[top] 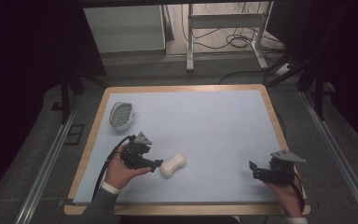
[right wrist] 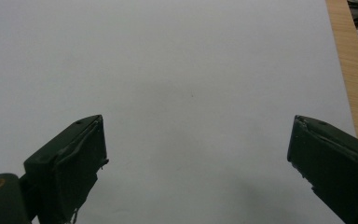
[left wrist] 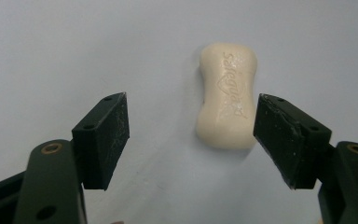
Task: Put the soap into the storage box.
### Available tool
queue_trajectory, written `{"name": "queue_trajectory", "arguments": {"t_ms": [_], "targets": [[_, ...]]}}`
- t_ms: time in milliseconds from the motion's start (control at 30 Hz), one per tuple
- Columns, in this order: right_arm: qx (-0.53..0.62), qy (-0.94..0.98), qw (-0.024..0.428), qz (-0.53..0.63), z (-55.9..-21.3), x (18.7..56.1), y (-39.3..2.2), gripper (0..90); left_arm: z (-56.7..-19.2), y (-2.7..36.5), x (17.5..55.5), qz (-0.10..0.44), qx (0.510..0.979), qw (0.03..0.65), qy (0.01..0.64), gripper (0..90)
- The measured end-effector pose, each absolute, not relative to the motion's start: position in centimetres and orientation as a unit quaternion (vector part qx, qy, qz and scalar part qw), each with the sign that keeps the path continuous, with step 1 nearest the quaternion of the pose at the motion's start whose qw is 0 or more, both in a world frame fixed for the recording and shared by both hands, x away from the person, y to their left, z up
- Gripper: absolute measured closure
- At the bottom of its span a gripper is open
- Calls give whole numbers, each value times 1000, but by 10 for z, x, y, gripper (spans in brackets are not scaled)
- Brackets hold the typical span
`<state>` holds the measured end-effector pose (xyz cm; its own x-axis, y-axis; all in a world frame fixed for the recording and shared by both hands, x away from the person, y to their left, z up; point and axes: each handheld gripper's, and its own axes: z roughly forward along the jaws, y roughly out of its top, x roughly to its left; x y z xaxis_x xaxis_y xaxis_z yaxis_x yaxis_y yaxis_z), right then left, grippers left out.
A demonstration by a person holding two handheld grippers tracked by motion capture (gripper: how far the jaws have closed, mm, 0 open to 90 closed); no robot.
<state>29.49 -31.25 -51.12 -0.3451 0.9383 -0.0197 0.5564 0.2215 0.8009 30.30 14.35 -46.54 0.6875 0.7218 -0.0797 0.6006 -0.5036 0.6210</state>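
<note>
soap bar [left wrist: 227, 95] edge behind gripper jaw

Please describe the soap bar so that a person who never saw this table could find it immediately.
On the pale blue mat covering the table, look toward the person's left gripper. The soap bar lies flat just ahead of its open jaws. It is cream, waisted and stamped "Safeguard", unlike the grey ridged soap dish farther back.

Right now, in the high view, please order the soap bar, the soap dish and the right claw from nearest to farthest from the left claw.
1. Soap bar: just right of the left claw, at its tips.
2. Soap dish: farther back, near the table's left edge.
3. Right claw: far across the mat, on the right side.
</note>
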Motion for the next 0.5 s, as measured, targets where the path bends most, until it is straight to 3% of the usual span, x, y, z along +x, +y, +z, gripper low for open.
{"name": "queue_trajectory", "arguments": {"t_ms": [500], "targets": [[508, 736, 264, 362, -511, 295, -313, 44, -470, 125, 309, 77, 875, 307, 367, 270]]}}
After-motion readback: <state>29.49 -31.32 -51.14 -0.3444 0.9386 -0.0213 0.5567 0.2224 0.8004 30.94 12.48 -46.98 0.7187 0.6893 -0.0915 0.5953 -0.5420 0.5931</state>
